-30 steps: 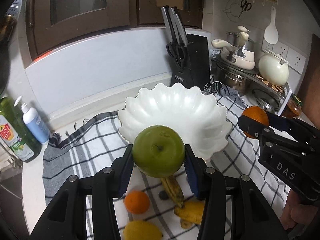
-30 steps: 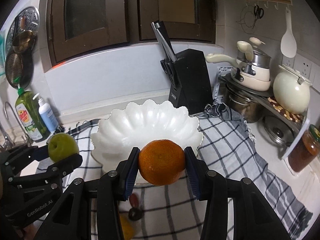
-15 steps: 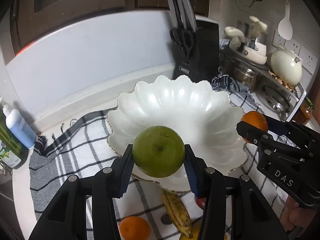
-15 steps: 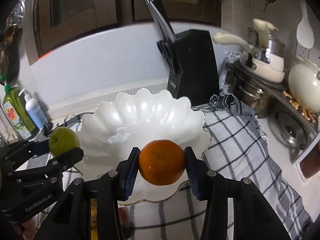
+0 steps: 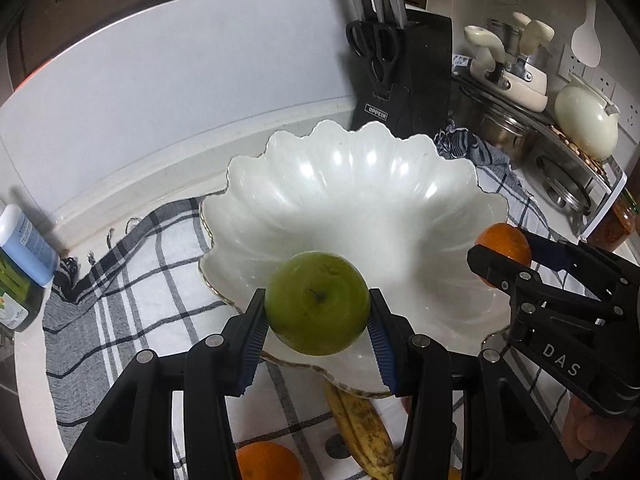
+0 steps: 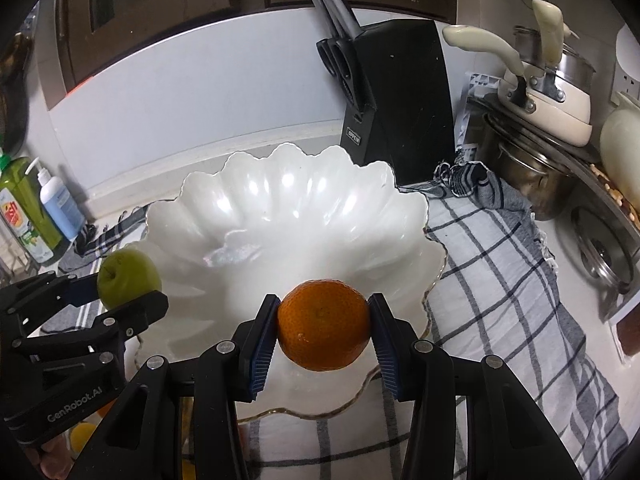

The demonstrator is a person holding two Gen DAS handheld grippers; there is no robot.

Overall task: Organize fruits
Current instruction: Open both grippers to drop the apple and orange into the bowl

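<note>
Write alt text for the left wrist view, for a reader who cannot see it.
The left gripper clamps a green apple between its fingers, over the near rim of a white scalloped bowl on a checked cloth. At right, the right gripper holds an orange; a banana lies below the bowl.

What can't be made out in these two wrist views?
- Left wrist: banana upper end hidden under the white bowl; loose orange cut by bottom edge and left gripper.
- Right wrist: fruit on the cloth mostly hidden behind right gripper.
- Both: bottle labels too small to read.
</note>
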